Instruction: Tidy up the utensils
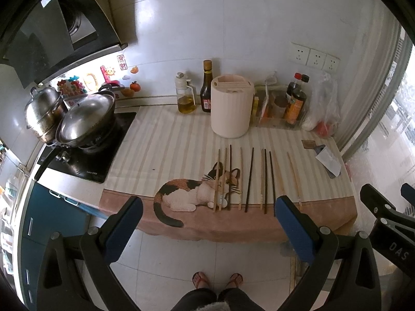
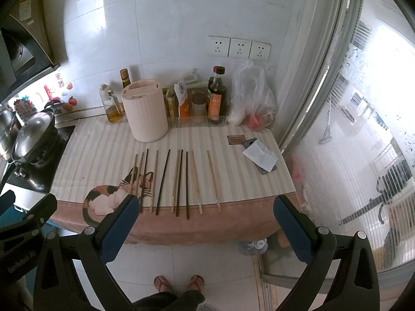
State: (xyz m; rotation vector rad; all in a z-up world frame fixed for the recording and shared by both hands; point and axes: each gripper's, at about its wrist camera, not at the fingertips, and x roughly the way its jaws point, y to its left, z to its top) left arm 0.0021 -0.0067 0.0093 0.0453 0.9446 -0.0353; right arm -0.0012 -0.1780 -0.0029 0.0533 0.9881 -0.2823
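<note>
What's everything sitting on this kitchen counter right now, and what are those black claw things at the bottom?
Chopsticks: ten, four dark and six pale wood, side by side on the cloth's near half.
Cat cloth: one, cream-striped with pink border, covering the counter.
Utensil holder: one, pale pink, upright behind the chopsticks.
Oil dispenser: one, clear with yellow oil, left of the holder.
Sauce bottles: several, dark, along the wall.
Plastic bag: one, clear, back right corner.
Pots: two, steel, lidded, on the stove at left.
Wall sockets: three, white.
Left gripper: black with blue pads, open, empty.
Right gripper: same, open, empty.
Feet: two, in sandals, on the floor.
</note>
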